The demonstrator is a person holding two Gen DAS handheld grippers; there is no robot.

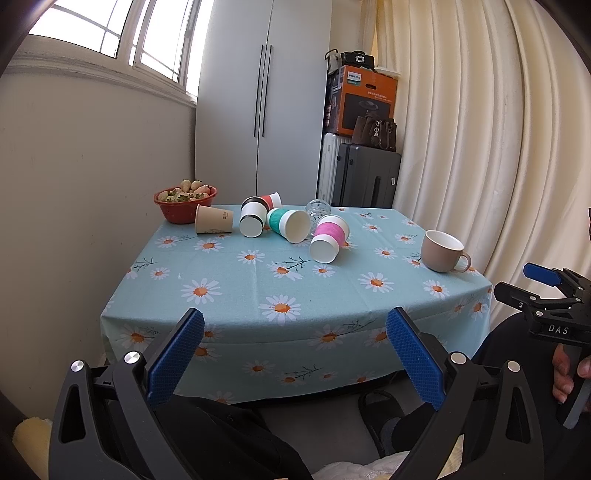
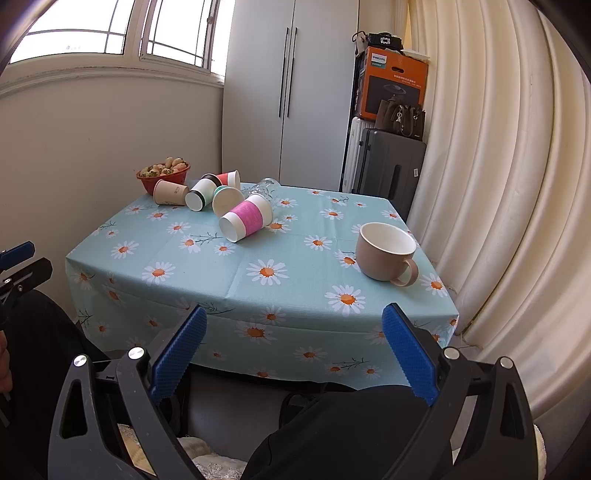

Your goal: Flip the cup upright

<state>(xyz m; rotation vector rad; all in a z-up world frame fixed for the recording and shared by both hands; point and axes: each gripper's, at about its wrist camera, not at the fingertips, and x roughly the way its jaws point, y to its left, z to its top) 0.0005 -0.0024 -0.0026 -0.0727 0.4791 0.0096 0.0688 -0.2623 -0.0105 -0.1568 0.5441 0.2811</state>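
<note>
Daylight pours in from the window (image 1: 110, 33) at upper left, its panes blown out to white, and lights the room evenly, so the cups on the surface (image 2: 258, 258) cast only faint, soft shadows. Both views are sharp in the middle. Fisheye distortion bows the wall, the curtain (image 2: 498, 166) folds and the surface edge, and dark vignetting closes each picture's corners.

Both wrist views face the table (image 1: 229, 295) from below its front edge.
</note>
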